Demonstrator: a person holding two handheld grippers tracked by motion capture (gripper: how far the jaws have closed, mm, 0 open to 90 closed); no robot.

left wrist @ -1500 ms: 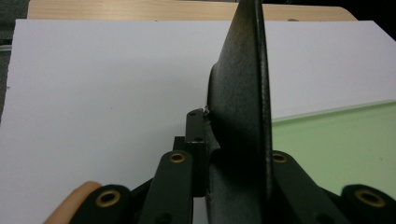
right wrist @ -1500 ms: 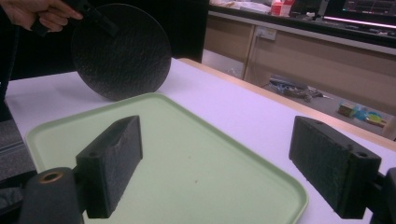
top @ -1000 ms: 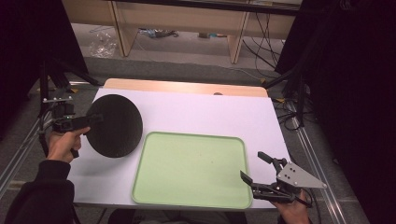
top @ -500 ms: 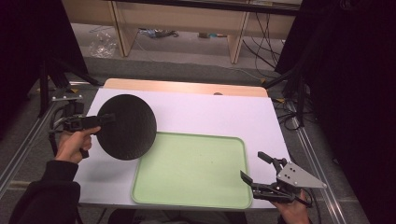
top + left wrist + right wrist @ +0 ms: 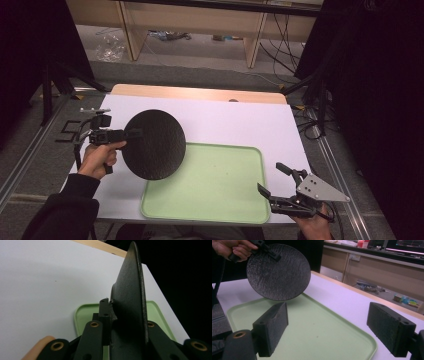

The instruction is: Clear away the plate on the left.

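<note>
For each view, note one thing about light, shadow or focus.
High view: dark surroundings, bright white table. Left gripper view: the black plate looms close, its near part in shadow. Right gripper view: the jaws are blurred, and the plate shades the green tray.

Black round plate (image 5: 153,144) held over the near-left corner of the pale green tray (image 5: 225,180).

The plate is matte black with a rough, finely textured surface and a thin rim, tilted, its lower edge hanging above the tray's left side without touching it. The tray is a shallow rectangle with rounded corners and a raised lip, empty, lying flat on the white table (image 5: 235,122) toward its near edge.
</note>
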